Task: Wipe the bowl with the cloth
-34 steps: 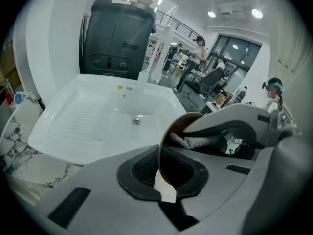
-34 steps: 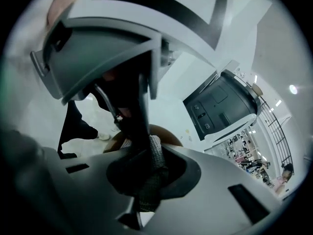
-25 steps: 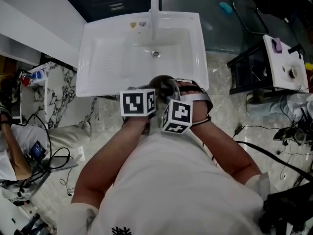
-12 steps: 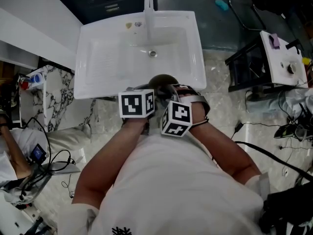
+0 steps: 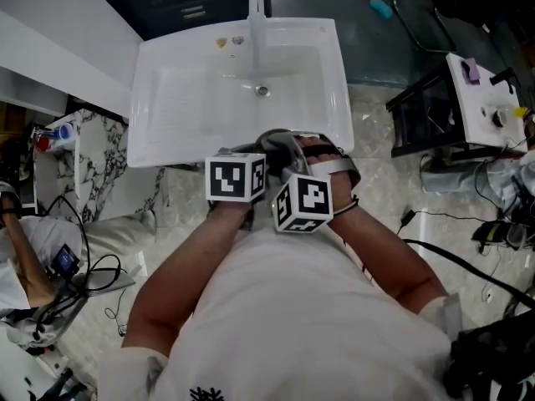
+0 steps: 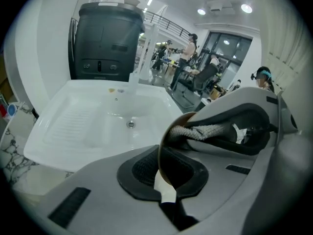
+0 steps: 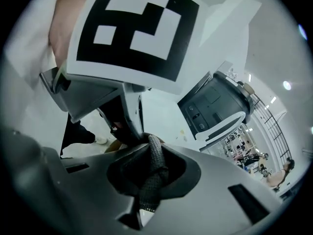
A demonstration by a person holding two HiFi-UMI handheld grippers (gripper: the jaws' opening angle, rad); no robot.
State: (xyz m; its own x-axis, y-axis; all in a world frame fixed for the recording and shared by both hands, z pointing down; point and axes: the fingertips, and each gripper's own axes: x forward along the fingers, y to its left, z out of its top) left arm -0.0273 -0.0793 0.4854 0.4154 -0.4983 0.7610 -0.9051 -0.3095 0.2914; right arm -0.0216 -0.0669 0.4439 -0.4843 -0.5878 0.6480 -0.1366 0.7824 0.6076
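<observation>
Holding the bowl [image 5: 281,143] by its rim in the left hand-held gripper [image 6: 164,177], jaws all but together and clamped on that thin edge, dark bowl wall standing upright between the pads. Pinching the cloth [image 7: 154,165] in the right hand-held gripper [image 7: 150,187], jaws pressed on a bunched grey knit strip. Both held in the air close to the body, just over the near edge of the white sink [image 5: 192,98], nothing resting on the sink itself. From the left gripper view, cloth end pushed inside the bowl mouth, lying against the inner wall near the far rim. Versus a second ago: left side parked in the same spot, no re-grip, same tight hold on the rim. Right side shifted only a little, marker cube [image 5: 303,200] sitting slightly differently beside the left one, more of the bowl's pale rim showing by it. Probably one short stroke of the cloth along the inside, so wiping likely under way, not starting or ending. Can't tell how much of the inner surface is covered yet. Tap [image 5: 257,7] at far side of the sink, well apart from the bowl.
</observation>
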